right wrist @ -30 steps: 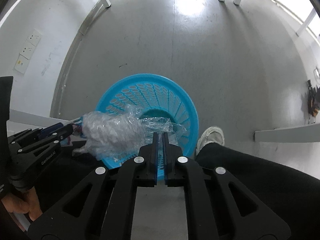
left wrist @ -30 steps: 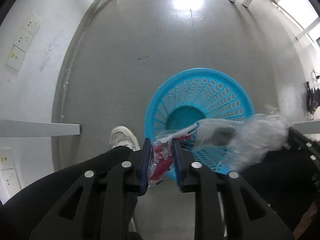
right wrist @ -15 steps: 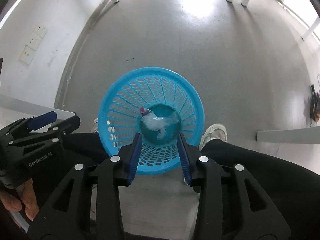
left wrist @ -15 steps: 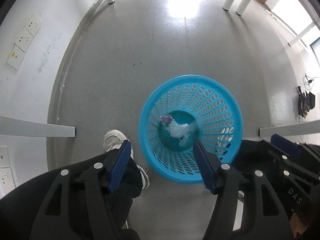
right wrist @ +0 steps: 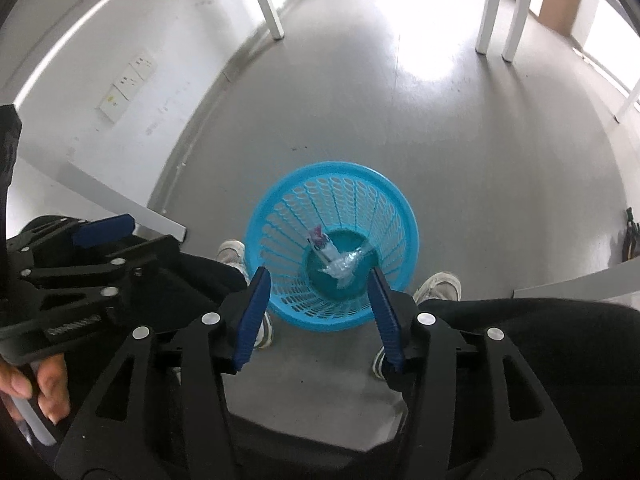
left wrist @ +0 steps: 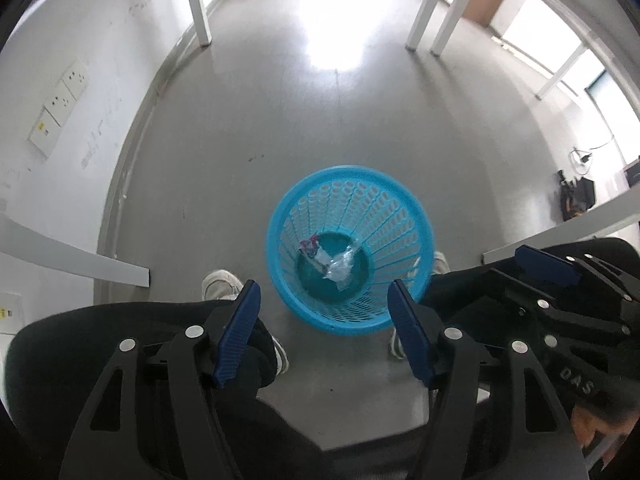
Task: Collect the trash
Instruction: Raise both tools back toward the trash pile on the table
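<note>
A blue perforated bin (left wrist: 404, 216) (right wrist: 384, 196) stands on the grey floor between the person's feet. At its bottom lie a crumpled clear plastic bag (left wrist: 340, 268) (right wrist: 344, 266) and a red-and-white wrapper (left wrist: 310, 246) (right wrist: 318, 240). My left gripper (left wrist: 324, 292) hangs above the bin's near rim, its jaws opening, with nothing between them. My right gripper (right wrist: 318, 278) is also above the near rim, jaws opening and empty. Each gripper shows at the edge of the other's view: the right gripper (left wrist: 546, 266), the left gripper (right wrist: 104, 230).
Black-trousered legs and white shoes (left wrist: 218, 284) (right wrist: 440, 286) flank the bin. White table legs (left wrist: 198, 8) (right wrist: 490, 12) stand farther back. A wall with sockets (left wrist: 60, 106) runs along the left. White table edges (left wrist: 72, 256) (right wrist: 576, 284) cross both sides.
Both grippers opened and let go of the wrapper and the clear plastic bag, which dropped to the bin's bottom. Both grippers rose, so the bin looks smaller and farther below.
</note>
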